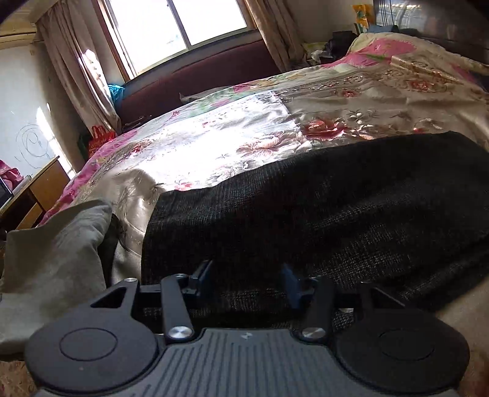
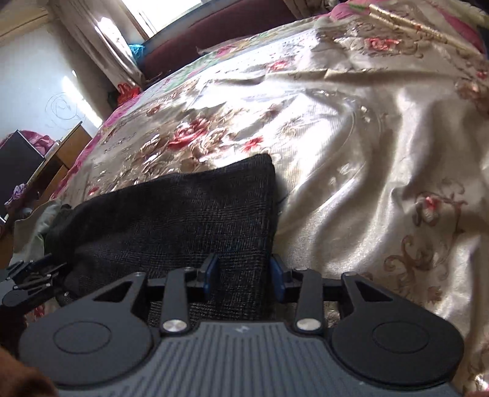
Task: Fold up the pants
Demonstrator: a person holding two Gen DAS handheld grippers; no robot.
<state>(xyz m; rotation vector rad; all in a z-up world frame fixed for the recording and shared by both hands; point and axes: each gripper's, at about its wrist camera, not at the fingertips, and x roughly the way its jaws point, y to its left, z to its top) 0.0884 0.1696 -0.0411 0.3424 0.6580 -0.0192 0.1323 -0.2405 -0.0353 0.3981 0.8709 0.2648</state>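
Dark checked pants [image 1: 321, 213] lie folded flat on a floral satin bedspread [image 1: 214, 137]. My left gripper [image 1: 247, 281] is open low over the near edge of the pants, its blue-padded fingers apart with fabric between them. In the right wrist view the pants [image 2: 183, 220] fill the lower left. My right gripper [image 2: 244, 274] is open at their near right corner; its left finger is over the fabric and its right finger is at the right edge. The left gripper also shows in the right wrist view [image 2: 30, 274] at the far left edge.
A grey garment [image 1: 58, 253] lies left of the pants at the bed edge. A dark red headboard or sofa [image 1: 198, 76] and window stand behind the bed. A wooden desk [image 1: 33, 195] stands at left. A gold fan-like object [image 2: 406, 21] lies on the far right of the bedspread [image 2: 366, 137].
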